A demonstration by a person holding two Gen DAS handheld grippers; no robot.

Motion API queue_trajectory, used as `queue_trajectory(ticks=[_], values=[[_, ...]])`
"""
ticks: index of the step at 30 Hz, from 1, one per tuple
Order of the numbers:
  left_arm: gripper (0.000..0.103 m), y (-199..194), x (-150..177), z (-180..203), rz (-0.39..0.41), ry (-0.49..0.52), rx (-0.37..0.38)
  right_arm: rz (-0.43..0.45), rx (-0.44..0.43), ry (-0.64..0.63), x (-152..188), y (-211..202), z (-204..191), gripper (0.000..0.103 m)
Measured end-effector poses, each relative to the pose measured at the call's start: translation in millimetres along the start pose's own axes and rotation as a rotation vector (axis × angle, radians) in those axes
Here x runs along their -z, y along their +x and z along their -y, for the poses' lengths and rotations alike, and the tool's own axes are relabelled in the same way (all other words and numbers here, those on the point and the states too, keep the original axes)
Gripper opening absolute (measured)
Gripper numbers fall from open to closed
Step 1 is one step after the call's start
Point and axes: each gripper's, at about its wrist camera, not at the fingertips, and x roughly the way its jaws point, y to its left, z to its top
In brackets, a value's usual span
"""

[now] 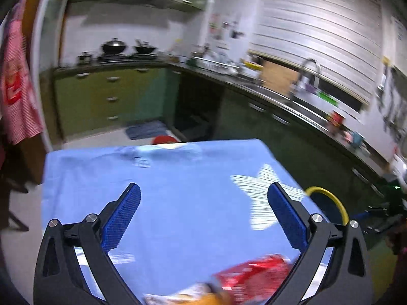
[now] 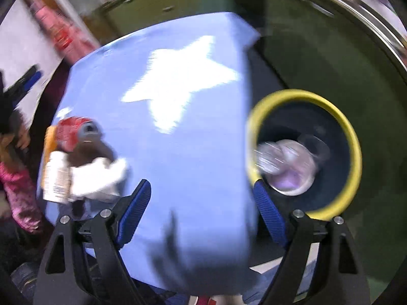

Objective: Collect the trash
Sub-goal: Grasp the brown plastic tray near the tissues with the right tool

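A table under a light blue cloth (image 1: 178, 198) with a white star (image 2: 178, 76) holds the trash. A red can (image 1: 257, 277) and an orange-and-white packet (image 1: 203, 297) lie near its front edge, just below my open, empty left gripper (image 1: 203, 218). In the right wrist view the red can (image 2: 73, 132), the packet (image 2: 54, 175) and a crumpled white tissue (image 2: 99, 178) lie at the table's left. My right gripper (image 2: 201, 213) is open and empty at the table's right edge. A blurred clear plastic piece (image 2: 287, 165) is inside the yellow-rimmed dark bin (image 2: 353, 137) beside the table.
The bin's yellow rim (image 1: 330, 198) shows right of the table. Green kitchen cabinets (image 1: 106, 96), a counter with a sink and faucet (image 1: 307, 76) and a stove with pots (image 1: 114, 47) stand behind. A clear plastic item (image 1: 142, 162) lies at the table's far edge.
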Motion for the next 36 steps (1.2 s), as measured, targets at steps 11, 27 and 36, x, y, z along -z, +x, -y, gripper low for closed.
queue_trajectory(ticks=[11, 27, 36], values=[[0.098, 22.7, 29.0, -66.3, 0.005, -0.12, -0.064, -0.015, -0.056, -0.229, -23.5, 37.8, -105.7, 0.048], [0.098, 33.4, 39.4, -43.2, -0.024, -0.071, -0.057, 0.019, -0.109, -0.25, -26.7, 69.0, -127.0, 0.007], [0.098, 35.2, 40.9, -35.7, -0.032, -0.055, -0.054, 0.12, -0.068, -0.15, -47.1, 56.8, -102.3, 0.004]])
